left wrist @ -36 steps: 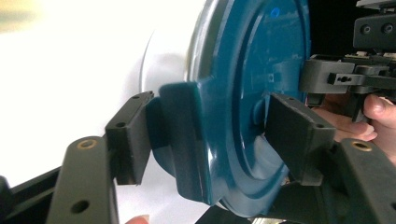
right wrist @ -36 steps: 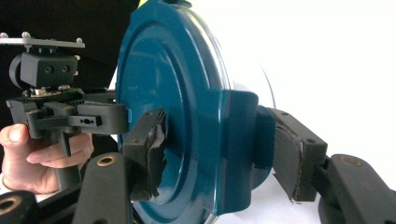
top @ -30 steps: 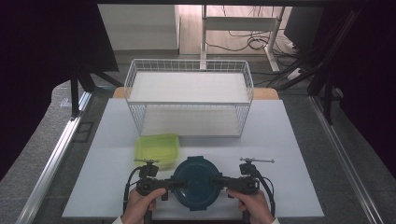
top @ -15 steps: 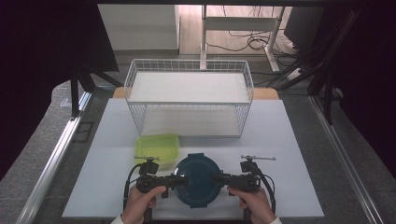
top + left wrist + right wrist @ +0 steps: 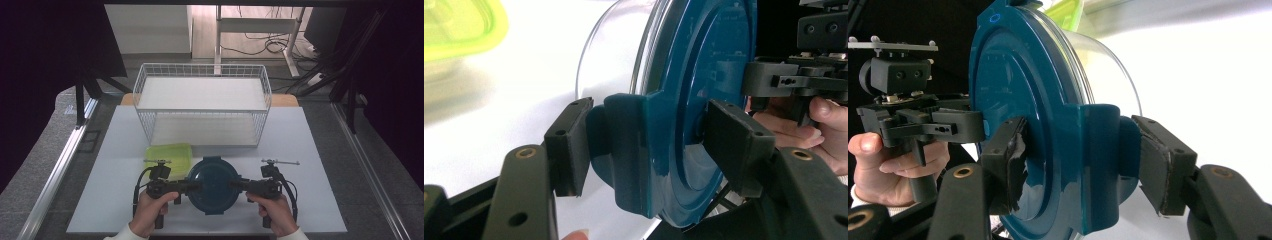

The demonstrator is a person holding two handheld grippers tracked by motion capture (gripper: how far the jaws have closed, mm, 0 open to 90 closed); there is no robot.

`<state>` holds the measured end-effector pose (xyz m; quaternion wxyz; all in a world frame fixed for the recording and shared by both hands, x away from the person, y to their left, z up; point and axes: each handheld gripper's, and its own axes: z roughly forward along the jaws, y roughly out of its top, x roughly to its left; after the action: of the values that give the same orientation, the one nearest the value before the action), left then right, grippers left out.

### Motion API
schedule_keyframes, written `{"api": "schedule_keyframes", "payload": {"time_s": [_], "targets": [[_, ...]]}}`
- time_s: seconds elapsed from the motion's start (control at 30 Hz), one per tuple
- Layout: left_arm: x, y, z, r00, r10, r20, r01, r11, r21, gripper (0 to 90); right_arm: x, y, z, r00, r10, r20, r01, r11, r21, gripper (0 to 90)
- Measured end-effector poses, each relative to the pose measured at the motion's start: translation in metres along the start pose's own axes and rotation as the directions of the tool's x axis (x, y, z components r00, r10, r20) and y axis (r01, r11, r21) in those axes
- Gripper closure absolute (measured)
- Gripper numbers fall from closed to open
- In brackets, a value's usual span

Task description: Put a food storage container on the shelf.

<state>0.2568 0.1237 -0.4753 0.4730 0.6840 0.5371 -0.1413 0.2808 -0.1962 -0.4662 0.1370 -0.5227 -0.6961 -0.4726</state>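
A round clear container with a dark blue lid (image 5: 214,184) sits near the table's front edge, between both grippers. My left gripper (image 5: 192,186) is shut on the lid's left latch tab (image 5: 629,150), one pad under the rim and one on the lid top. My right gripper (image 5: 237,186) is shut on the opposite latch tab (image 5: 1098,165) in the same way. In the left gripper view the blue lid (image 5: 704,75) stands edge-on with the clear bowl behind it. The right gripper view has the lid (image 5: 1013,75) edge-on too, with the other hand beyond.
A yellow-green lidded box (image 5: 169,155) lies just behind and left of the round container. A white wire basket (image 5: 202,111) stands at the back middle of the white table top (image 5: 310,145). Dark floor and metal rails flank the table.
Both hands and the blue-lidded container between them have shifted slightly away from the front edge. Both grippers keep their hold on the latch tabs.
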Motion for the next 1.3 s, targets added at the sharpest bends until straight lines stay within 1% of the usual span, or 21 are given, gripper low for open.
{"api": "schedule_keyframes", "payload": {"time_s": [0.2, 0.33, 0.37, 0.47, 0.67, 0.83, 1.0, 1.03, 1.1, 1.17, 1.2, 1.3], "targets": [[-0.001, 0.011, -0.004, 1.0, 0.002, 0.004, -0.002, 1.0, -0.004, 38.7, 0.002, 0.01, 0.0, 1.0, 0.001, -0.007, -0.001, 1.0, -0.02, 41.0], [-0.002, 0.017, -0.008, 1.0, 0.008, 0.003, -0.008, 0.9999, -0.011, 38.9, 0.005, 0.016, 0.0, 0.9999, -0.009, -0.006, 0.009, 1.0, -0.026, 41.0], [-0.004, 0.021, -0.01, 0.9998, 0.019, 0.002, -0.019, 0.9997, -0.016, 38.9, 0.007, 0.02, 0.0, 0.9999, -0.012, -0.011, 0.012, 1.0, -0.029, 41.0], [-0.007, 0.027, -0.015, 0.9994, 0.034, 0.001, -0.034, 0.9991, -0.026, 39.1, 0.011, 0.026, -0.001, 0.9996, -0.023, -0.017, 0.022, 0.999, -0.037, 41.1], [-0.008, 0.036, -0.019, 0.9994, 0.032, 0.012, -0.032, 0.9987, -0.04, 39.5, 0.017, 0.036, -0.004, 0.9991, -0.038, -0.015, 0.038, 0.998, -0.05, 41.4], [-0.008, 0.043, -0.02, 0.9994, 0.032, 0.011, -0.031, 0.9983, -0.05, 39.5, 0.019, 0.044, -0.003, 0.9989, -0.043, -0.019, 0.042, 0.998, -0.057, 41.6], [-0.006, 0.048, -0.022, 0.9995, 0.03, 0.014, -0.029, 0.9984, -0.048, 39.5, 0.02, 0.05, -0.002, 0.9986, -0.049, -0.019, 0.048, 0.997, -0.054, 41.7], [-0.007, 0.052, -0.023, 0.9994, 0.031, 0.014, -0.031, 0.9982, -0.052, 39.5, 0.021, 0.054, -0.002, 0.9984, -0.053, -0.017, 0.052, 0.997, -0.052, 41.7], [-0.007, 0.054, -0.023, 0.9994, 0.03, 0.014, -0.03, 0.9981, -0.054, 39.5, 0.022, 0.056, -0.002, 0.9984, -0.055, -0.017, 0.054, 0.997, -0.051, 41.7], [-0.006, 0.06, -0.024, 0.9993, 0.034, 0.015, -0.033, 0.9978, -0.058, 39.6, 0.023, 0.064, -0.001, 0.998, -0.062, -0.016, 0.061, 0.997, -0.052, 41.7], [-0.006, 0.06, -0.024, 0.9993, 0.034, 0.015, -0.033, 0.9978, -0.058, 39.6, 0.023, 0.064, -0.001, 0.998, -0.062, -0.016, 0.061, 0.997, -0.052, 41.7], [-0.006, 0.068, -0.026, 0.9992, 0.036, 0.017, -0.035, 0.9973, -0.065, 39.5, 0.025, 0.073, 0.0, 0.9977, -0.066, -0.016, 0.065, 0.996, -0.055, 41.7]]}}
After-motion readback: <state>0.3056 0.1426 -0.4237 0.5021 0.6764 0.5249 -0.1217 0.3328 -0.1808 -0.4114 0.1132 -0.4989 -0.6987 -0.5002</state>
